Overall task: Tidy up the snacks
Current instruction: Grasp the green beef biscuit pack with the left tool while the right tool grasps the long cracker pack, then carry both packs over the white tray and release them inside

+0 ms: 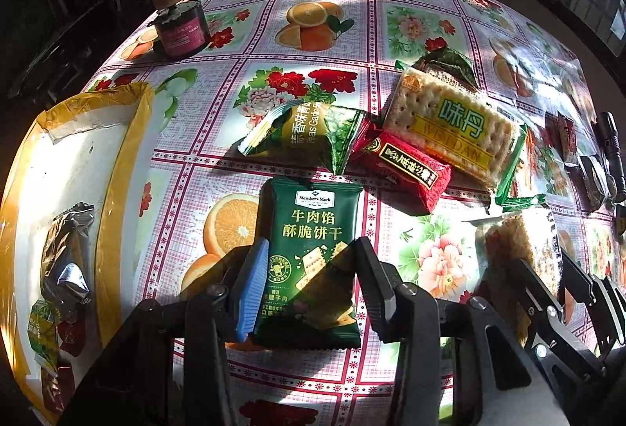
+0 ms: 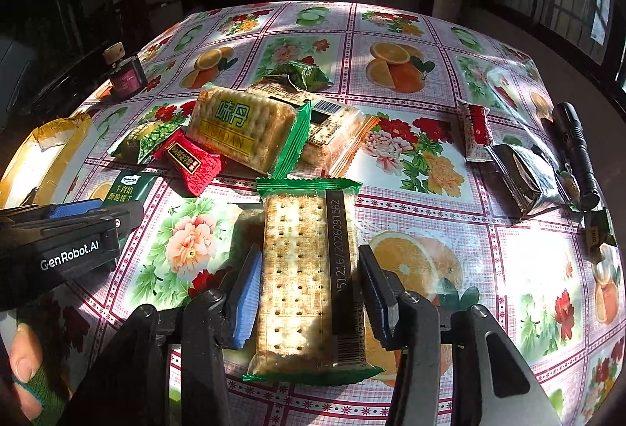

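My left gripper (image 1: 309,261) straddles a dark green Member's Mark biscuit packet (image 1: 313,238) lying on the floral tablecloth; its jaws sit at the packet's sides, and whether they press it is unclear. My right gripper (image 2: 311,269) straddles a clear cracker packet with green ends (image 2: 309,269) the same way. A snack pile lies beyond: a green pea bag (image 1: 309,136), a red packet (image 1: 407,168), a Weidan cracker packet (image 1: 454,124). A yellow-taped white box (image 1: 78,160) at left holds several small snacks.
A dark jar with a cork lid (image 1: 178,23) stands at the far left. A black flashlight (image 2: 575,152), a foil packet (image 2: 524,175) and a small red packet (image 2: 477,128) lie at the right. The left gripper's body (image 2: 70,242) shows in the right wrist view.
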### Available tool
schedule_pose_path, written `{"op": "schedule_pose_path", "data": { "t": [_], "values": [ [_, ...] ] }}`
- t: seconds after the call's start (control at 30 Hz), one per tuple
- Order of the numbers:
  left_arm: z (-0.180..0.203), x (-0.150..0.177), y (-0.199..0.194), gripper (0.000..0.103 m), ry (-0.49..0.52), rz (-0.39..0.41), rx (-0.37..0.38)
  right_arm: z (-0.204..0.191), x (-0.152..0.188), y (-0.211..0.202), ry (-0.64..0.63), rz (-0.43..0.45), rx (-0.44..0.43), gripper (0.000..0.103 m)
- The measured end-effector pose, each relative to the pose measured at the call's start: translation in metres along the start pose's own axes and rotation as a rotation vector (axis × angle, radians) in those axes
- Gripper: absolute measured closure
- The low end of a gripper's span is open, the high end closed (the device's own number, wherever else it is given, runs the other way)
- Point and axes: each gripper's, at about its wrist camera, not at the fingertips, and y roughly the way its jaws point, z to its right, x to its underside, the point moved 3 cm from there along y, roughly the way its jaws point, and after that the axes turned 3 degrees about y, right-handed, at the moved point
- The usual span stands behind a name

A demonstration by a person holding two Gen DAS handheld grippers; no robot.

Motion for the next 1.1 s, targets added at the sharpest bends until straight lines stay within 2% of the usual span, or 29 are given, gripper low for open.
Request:
{"op": "schedule_pose_path", "data": {
  "t": [0.1,0.4,0.73,1.1],
  "values": [
    [-0.002,0.005,-0.006,0.06,-0.008,-0.005,0.025,0.005,0.001,-0.013,0.022,0.023,-0.034,0.053],
    [-0.019,0.026,-0.055,0.06,-0.032,0.064,0.044,0.002,0.003,-0.054,0.063,0.074,-0.143,0.053],
    [-0.074,0.052,-0.099,0.059,-0.103,0.14,-0.008,-0.052,0.012,-0.069,-0.009,0.063,-0.261,0.053],
    [-0.127,0.072,-0.112,0.059,-0.169,0.149,-0.043,-0.117,0.028,-0.074,-0.111,0.023,-0.379,0.053]
  ]
}}
